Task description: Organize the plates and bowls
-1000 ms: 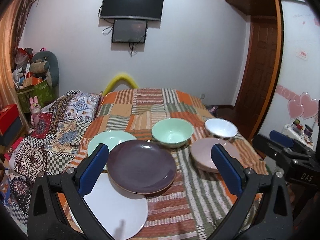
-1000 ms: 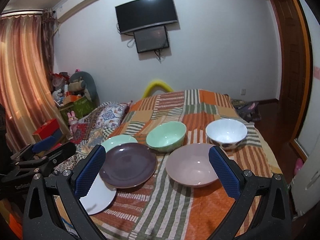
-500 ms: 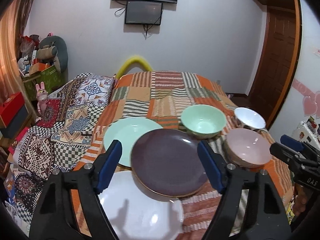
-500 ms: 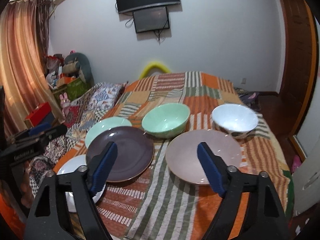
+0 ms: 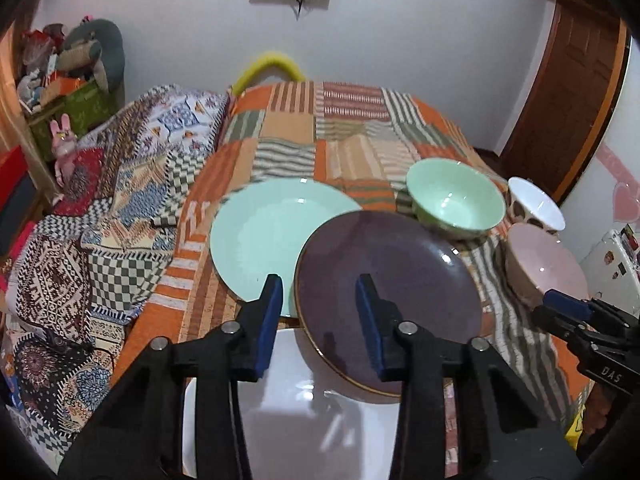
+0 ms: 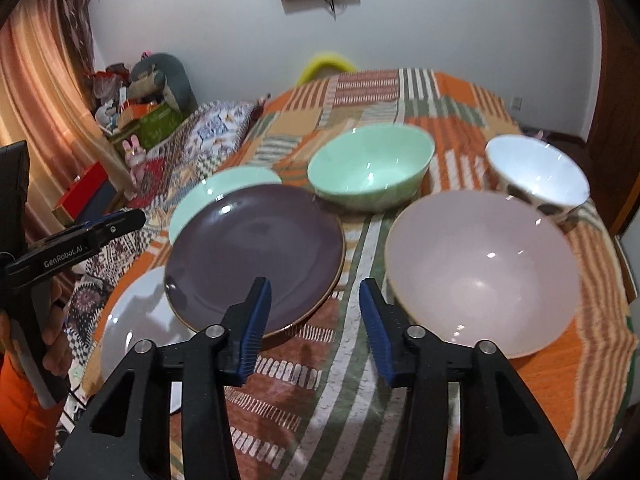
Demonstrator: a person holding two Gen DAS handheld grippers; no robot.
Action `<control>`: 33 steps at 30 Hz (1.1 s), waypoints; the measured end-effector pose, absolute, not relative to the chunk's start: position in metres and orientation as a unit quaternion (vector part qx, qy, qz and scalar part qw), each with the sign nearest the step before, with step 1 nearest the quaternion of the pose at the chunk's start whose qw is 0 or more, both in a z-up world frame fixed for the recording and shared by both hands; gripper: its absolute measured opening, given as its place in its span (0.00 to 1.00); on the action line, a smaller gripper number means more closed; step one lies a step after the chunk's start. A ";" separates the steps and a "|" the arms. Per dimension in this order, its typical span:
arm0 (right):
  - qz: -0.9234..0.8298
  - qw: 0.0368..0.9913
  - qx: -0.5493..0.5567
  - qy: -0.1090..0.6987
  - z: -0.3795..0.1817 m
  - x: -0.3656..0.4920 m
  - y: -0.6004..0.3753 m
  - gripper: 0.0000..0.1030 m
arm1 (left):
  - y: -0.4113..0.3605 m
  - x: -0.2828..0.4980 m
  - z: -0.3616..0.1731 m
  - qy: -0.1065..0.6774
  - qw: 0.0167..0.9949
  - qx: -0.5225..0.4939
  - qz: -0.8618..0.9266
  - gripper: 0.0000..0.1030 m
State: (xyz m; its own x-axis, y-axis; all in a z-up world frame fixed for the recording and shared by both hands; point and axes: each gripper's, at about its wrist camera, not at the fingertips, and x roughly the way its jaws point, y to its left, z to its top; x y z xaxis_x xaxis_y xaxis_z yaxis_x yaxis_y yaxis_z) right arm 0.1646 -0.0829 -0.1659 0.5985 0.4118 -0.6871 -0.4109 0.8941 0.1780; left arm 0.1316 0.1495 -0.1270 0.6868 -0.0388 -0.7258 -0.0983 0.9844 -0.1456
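Observation:
On a striped patchwork bedcover lie a purple plate [image 5: 388, 276] [image 6: 256, 256], a mint plate [image 5: 268, 240] [image 6: 224, 192], a white plate [image 5: 304, 412] [image 6: 136, 320], a mint bowl [image 5: 456, 200] [image 6: 372, 168], a pink bowl [image 5: 540, 264] [image 6: 484, 272] and a white patterned bowl [image 5: 536, 204] [image 6: 540, 176]. The purple plate overlaps the other two plates. My left gripper [image 5: 320, 312] is open and empty, its jaws partly closed, over the purple plate's near left rim. My right gripper [image 6: 316, 316] is open and empty, between the purple plate and the pink bowl.
The bed [image 5: 352, 120] runs back to a white wall. A patterned quilt [image 5: 120, 208] lies along its left side, with toys and boxes [image 5: 68, 80] beyond. A wooden door [image 5: 568, 92] stands at the right. The right gripper shows at the left wrist view's right edge [image 5: 576, 320].
Both grippers have moved forward and down toward the dishes. Both pairs of jaws have narrowed from wide open to about half open. The dishes have not moved.

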 end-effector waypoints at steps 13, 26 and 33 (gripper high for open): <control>0.218 0.868 -0.001 0.446 -0.198 0.191 -0.066 0.27 | 0.163 0.167 -0.160 0.434 0.895 -0.103 0.006 0.34; 0.203 0.864 -0.016 0.460 -0.206 0.207 -0.055 0.26 | 0.164 0.188 -0.174 0.449 0.887 -0.108 -0.010 0.18; 0.198 0.862 -0.012 0.467 -0.211 0.214 -0.052 0.26 | 0.167 0.199 -0.184 0.464 0.878 -0.117 -0.013 0.17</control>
